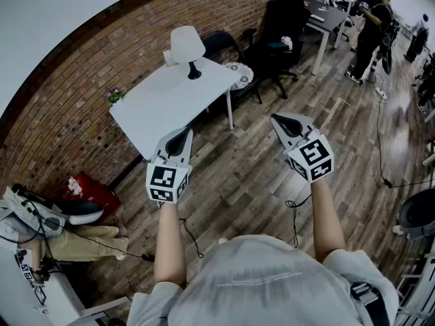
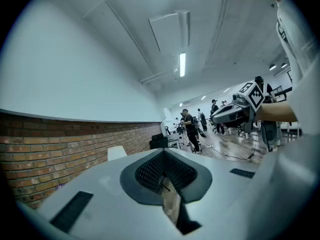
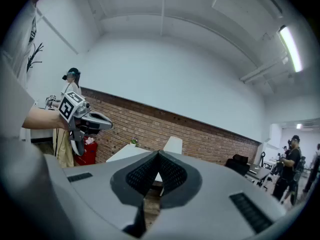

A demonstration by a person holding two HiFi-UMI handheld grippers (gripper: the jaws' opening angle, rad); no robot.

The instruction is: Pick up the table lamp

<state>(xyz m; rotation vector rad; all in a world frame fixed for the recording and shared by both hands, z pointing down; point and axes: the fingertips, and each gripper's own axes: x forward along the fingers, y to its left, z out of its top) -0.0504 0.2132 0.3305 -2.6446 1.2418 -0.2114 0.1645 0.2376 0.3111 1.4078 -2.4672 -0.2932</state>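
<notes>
The table lamp (image 1: 187,49), with a white shade and a black foot, stands at the far end of a white table (image 1: 163,104) against the brick wall. Both grippers are held out level over the wooden floor, well short of the table. My left gripper (image 1: 186,134) points toward the table's near corner, shut and empty. My right gripper (image 1: 276,119) is off to the right of the table, also shut with nothing in it. The lamp shade (image 2: 116,153) shows just left of the shut tips in the left gripper view, and the shade (image 3: 173,145) shows above the tips in the right gripper view.
Black office chairs (image 1: 284,20) and a small round patterned stool (image 1: 238,73) stand right of the table. A small plant (image 1: 114,95) sits at the table's left corner. A red bag (image 1: 88,190) lies by the wall. A person (image 1: 370,22) stands at a far desk. Cables (image 1: 383,148) trail over the floor.
</notes>
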